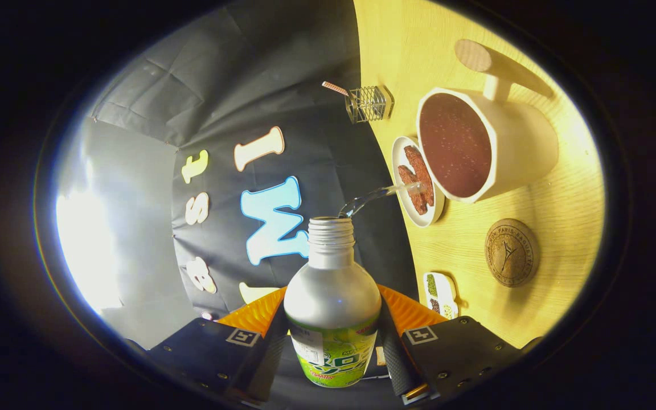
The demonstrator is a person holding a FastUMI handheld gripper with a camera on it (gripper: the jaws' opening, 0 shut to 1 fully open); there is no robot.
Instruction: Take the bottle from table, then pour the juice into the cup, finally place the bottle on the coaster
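Note:
A silver bottle [332, 296] with a green label and an open threaded neck sits between my fingers, and my gripper [332, 341] is shut on its body. The bottle is tipped on its side, and a thin clear stream [373, 196] runs from its mouth toward the white cup [519, 151]. The cup has a handle and holds dark reddish liquid. A round brown coaster [511, 252] lies on the wooden table [556, 228] beside the cup, a little nearer to my fingers.
A small white dish [405, 154] with brown pieces sits against the cup. A wire holder [369, 103] stands farther along the table. A small white tray [441, 293] with green and dark bits lies close to my fingers. A round wooden piece [473, 55] lies past the cup.

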